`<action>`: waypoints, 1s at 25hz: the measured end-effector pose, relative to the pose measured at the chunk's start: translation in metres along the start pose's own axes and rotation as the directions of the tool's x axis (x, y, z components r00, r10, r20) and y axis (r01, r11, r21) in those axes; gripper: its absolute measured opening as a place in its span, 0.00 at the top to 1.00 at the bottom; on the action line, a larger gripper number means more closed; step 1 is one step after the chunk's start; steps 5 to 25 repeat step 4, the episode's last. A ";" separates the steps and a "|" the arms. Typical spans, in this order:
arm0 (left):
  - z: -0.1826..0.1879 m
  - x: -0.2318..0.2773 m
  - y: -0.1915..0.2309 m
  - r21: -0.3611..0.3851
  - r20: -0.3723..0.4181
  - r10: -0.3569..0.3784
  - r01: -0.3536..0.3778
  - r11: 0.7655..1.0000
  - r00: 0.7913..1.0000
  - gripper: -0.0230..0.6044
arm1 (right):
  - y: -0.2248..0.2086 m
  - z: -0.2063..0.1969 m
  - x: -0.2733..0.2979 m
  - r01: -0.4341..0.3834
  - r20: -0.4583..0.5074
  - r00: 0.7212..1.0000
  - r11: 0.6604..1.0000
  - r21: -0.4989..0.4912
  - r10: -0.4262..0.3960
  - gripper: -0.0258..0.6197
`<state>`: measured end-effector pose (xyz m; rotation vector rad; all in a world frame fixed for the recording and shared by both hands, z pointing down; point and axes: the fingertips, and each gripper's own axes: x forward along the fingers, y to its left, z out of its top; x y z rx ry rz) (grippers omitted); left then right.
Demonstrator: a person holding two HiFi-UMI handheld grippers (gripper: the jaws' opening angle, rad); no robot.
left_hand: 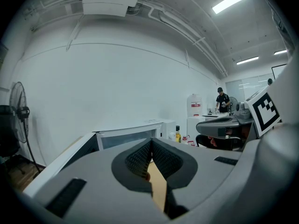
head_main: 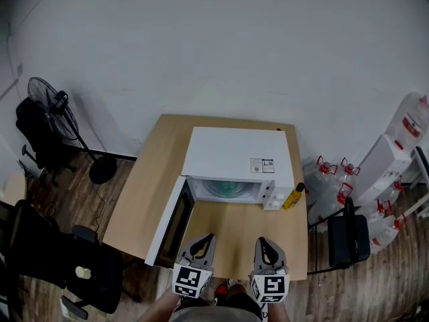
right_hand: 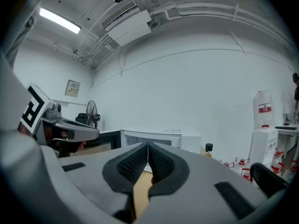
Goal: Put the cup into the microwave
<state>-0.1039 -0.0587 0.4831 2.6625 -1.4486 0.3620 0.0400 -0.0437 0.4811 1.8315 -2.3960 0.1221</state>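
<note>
A white microwave (head_main: pixel 234 154) stands on the wooden table (head_main: pixel 248 230) with its door (head_main: pixel 171 221) swung open to the left. Inside its cavity sits a pale green rounded thing (head_main: pixel 224 190), which looks like the cup. My left gripper (head_main: pixel 206 237) and right gripper (head_main: pixel 263 241) hover side by side over the table's front edge, pointing at the microwave. Both have their jaws shut, with nothing between the pads. In the left gripper view the left gripper (left_hand: pixel 152 143) faces the microwave (left_hand: pixel 126 136). The right gripper (right_hand: pixel 147 146) faces the microwave (right_hand: pixel 154 136) too.
A yellow bottle (head_main: pixel 293 196) stands at the microwave's right front corner. Several water jugs (head_main: pixel 328 180) and a black chair (head_main: pixel 348 237) are right of the table. A floor fan (head_main: pixel 53 102) and another black chair (head_main: pixel 74 260) are on the left.
</note>
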 end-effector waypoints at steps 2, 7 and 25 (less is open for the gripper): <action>0.001 0.000 -0.001 0.000 0.007 -0.005 0.005 1.000 1.000 0.93 | 0.000 0.000 0.000 0.002 -0.001 1.000 1.000 -0.002 -0.002 0.93; 0.002 0.000 -0.002 0.002 0.014 -0.009 0.009 1.000 1.000 0.93 | 0.001 0.000 0.000 0.003 -0.002 1.000 1.000 -0.003 -0.003 0.93; 0.002 0.000 -0.002 0.002 0.014 -0.009 0.009 1.000 1.000 0.93 | 0.001 0.000 0.000 0.003 -0.002 1.000 1.000 -0.003 -0.003 0.93</action>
